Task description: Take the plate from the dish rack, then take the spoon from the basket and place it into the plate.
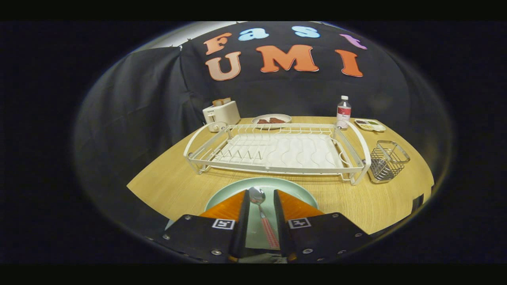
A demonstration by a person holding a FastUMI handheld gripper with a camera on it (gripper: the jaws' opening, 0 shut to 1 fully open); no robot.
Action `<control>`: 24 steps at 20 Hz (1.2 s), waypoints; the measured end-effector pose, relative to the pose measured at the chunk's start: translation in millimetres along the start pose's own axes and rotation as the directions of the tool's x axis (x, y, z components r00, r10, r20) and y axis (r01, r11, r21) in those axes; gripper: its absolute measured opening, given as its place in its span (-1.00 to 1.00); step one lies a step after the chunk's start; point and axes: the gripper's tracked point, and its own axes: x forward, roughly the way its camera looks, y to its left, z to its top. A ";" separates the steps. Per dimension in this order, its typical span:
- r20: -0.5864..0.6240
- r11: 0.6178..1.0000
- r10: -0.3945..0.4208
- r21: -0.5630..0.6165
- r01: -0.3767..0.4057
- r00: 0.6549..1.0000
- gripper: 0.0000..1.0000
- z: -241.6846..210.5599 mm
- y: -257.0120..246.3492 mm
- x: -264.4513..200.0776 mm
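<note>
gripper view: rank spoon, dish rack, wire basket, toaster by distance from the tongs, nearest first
1. spoon: between the fingers of the open tongs, lying on the plate.
2. dish rack: just beyond the plate, straight ahead.
3. wire basket: at the rack's right end.
4. toaster: behind the rack's far left corner, by the wall.

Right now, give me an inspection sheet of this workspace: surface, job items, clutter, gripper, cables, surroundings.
Surface: wooden table.
Job's things: green plate before the dish rack; spoon lying on the plate; wire basket beside the rack.
Clutter: toaster, plate of food, bottle, small tray beyond the rack.
Gripper: gripper open, fingers either side of the spoon, not pressing it.
Cables: nothing seen.
Surroundings: black cloth wall.
</note>
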 end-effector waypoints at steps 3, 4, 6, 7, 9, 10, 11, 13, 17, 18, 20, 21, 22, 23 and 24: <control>0.014 1.000 -0.010 -0.004 0.010 1.000 0.25 10.0 -5.5 -2.7; 0.018 1.000 -0.017 -0.004 0.017 1.000 0.46 13.8 -10.1 -2.8; 0.030 1.000 -0.029 -0.002 0.029 0.999 0.82 21.5 -15.6 -5.2; 0.036 0.999 -0.039 -0.002 0.040 0.999 0.92 26.9 -19.9 -7.0; 0.048 0.998 -0.060 -0.003 0.060 0.997 0.95 38.5 -29.2 -10.5; 0.054 0.997 -0.071 0.000 0.071 0.996 0.95 45.4 -35.5 -13.6; 0.062 0.997 -0.081 0.006 0.081 0.995 0.95 52.9 -40.4 -17.1; 0.091 0.994 -0.112 0.026 0.110 0.990 0.95 75.9 -55.7 -25.2; 0.185 0.984 -0.176 0.069 0.166 0.967 0.95 130.8 -85.3 -50.8; 0.210 0.980 -0.195 0.071 0.184 0.958 0.95 144.2 -92.8 -56.7; 0.244 0.973 -0.230 0.070 0.219 0.942 0.95 166.2 -106.3 -69.1; 0.268 0.970 -0.244 0.074 0.233 0.932 0.95 177.0 -110.6 -75.7; 0.291 0.966 -0.258 0.082 0.244 0.921 0.95 187.8 -115.3 -82.2; 0.306 0.962 -0.273 0.091 0.258 0.912 0.95 195.7 -120.2 -88.4; 0.316 0.957 -0.290 0.101 0.272 0.903 0.95 202.0 -126.5 -94.7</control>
